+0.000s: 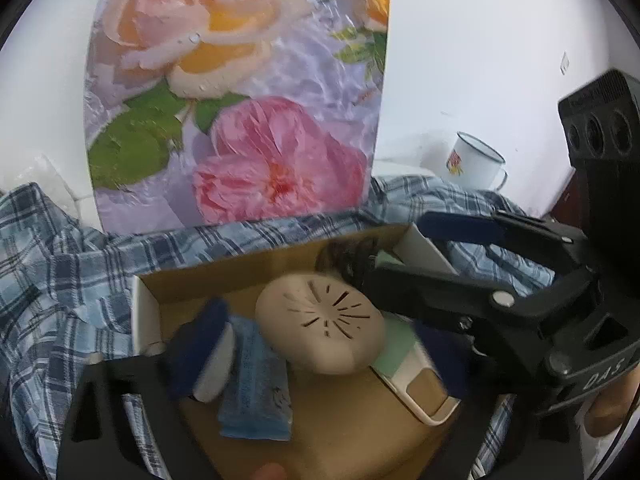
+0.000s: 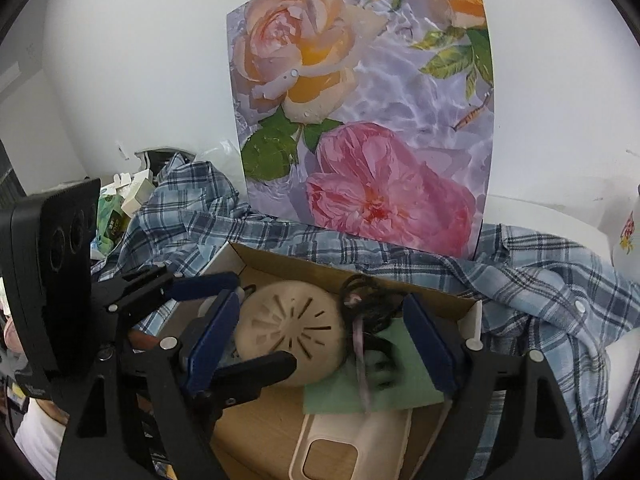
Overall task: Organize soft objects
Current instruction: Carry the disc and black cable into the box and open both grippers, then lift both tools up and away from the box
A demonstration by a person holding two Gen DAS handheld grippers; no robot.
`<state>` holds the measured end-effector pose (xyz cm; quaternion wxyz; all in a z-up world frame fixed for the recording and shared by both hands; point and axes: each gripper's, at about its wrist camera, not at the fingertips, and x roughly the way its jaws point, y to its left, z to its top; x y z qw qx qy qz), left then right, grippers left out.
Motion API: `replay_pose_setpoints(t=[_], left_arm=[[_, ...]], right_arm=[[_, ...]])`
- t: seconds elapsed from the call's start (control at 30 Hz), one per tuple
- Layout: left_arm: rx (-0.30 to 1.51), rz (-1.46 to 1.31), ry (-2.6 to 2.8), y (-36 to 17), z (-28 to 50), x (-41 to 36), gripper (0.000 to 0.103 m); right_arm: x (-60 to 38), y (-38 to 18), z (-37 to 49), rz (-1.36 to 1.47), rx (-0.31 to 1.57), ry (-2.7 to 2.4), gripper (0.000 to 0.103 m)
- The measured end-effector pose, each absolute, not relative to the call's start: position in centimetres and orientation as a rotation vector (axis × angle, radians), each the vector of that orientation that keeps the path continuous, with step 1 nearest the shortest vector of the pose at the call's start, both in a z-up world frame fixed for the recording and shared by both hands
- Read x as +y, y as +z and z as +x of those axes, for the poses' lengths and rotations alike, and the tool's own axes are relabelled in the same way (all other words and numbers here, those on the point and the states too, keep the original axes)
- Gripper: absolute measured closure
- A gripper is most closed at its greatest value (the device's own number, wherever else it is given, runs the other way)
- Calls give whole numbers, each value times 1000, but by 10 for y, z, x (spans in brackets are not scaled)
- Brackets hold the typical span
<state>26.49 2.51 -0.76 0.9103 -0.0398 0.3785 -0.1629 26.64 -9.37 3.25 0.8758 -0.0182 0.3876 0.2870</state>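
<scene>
A shallow brown cardboard box (image 2: 320, 268) lies open on a rumpled blue-and-white plaid cotton shirt (image 2: 540, 280), and the soft things sit inside it: one rounded beige dome-shaped piece (image 2: 288, 328) with thin slots cut in a radiating pattern, smooth and matt; one flat pale green cloth (image 2: 400, 392) just beside it; one folded light blue cloth (image 1: 256, 392) with a ribbed weave; one tangle of black cord or hair ties (image 2: 372, 300); and one cream phone case (image 2: 340, 448) with a rectangular camera cutout, lying partly under the green cloth. The right gripper (image 2: 324, 340) hangs over the box with its blue-padded jaws spread apart on either side of the dome and the tangle, pressing on nothing. The left gripper (image 1: 320, 328) likewise stands wide open above the blue cloth, empty. Behind the box leans one glossy panel printed with roses (image 1: 240, 100), and one white enamel mug (image 1: 476, 160) stands near the white wall.
</scene>
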Motion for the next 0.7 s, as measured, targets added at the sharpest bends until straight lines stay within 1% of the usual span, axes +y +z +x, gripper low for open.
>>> replay_pose_setpoints(t=[0.1, 0.17, 0.43, 0.7], left_arm=[[743, -97, -321, -1, 263, 29, 0], [731, -107, -323, 2, 261, 31, 0], [678, -90, -262, 13, 255, 34, 0], [614, -56, -213, 33, 245, 35, 0]], right_arm=[[-94, 36, 265, -35, 803, 602, 14], [-96, 39, 264, -33, 795, 596, 13], [-106, 52, 262, -16, 761, 591, 3], [-120, 70, 257, -8, 715, 575, 1]])
